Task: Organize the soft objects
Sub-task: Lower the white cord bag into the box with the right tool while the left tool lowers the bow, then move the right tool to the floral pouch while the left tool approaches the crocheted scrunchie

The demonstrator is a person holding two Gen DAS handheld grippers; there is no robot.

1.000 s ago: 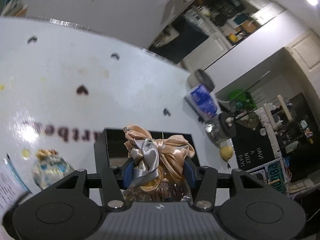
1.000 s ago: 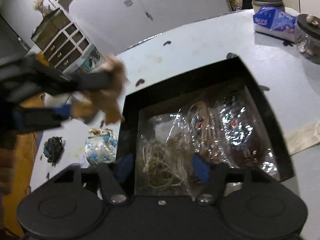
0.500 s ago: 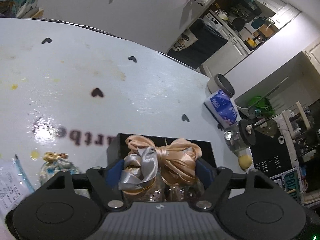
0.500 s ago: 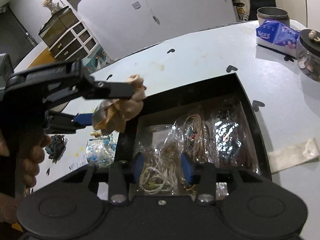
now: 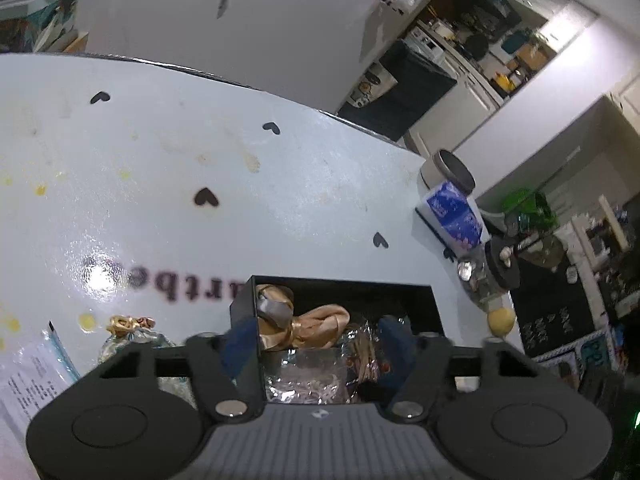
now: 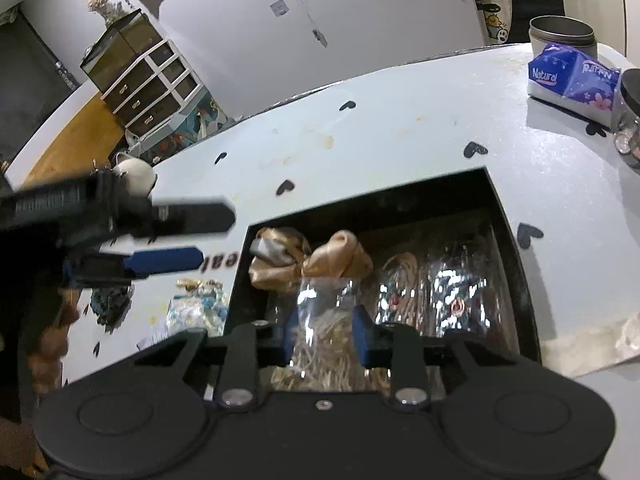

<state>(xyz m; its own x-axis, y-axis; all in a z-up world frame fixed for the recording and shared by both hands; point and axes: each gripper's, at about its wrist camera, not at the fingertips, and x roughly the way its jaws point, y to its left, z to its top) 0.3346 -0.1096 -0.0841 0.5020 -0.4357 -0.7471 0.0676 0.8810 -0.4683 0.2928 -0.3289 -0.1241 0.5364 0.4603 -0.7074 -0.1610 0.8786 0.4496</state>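
Pinching a clear cellophane packet of pale cord [image 6: 320,332] between its blue pads, the right gripper [image 6: 325,338] sits low over the near end of the black box [image 6: 516,264]; its jaws have just been closing and stand narrow, with the packet's crinkled film bulging between them. Beside that packet lie more shiny packets of cord [image 6: 436,292]. Farther in, at the box's far left corner, rests the peach and silver satin ribbon bow [image 6: 312,260], free of both tools. The left gripper [image 6: 208,236] hangs outside the box's left wall, over the pale blue table [image 6: 400,136]; its jaws have just been closing and nothing is between them. From its own camera the left gripper [image 5: 316,344] straddles the box wall [image 5: 244,320], with the bow [image 5: 304,326] lying loose beyond the pads. At the table's far edge sit a blue tissue pack [image 6: 572,76] and a round tin [image 6: 560,32].
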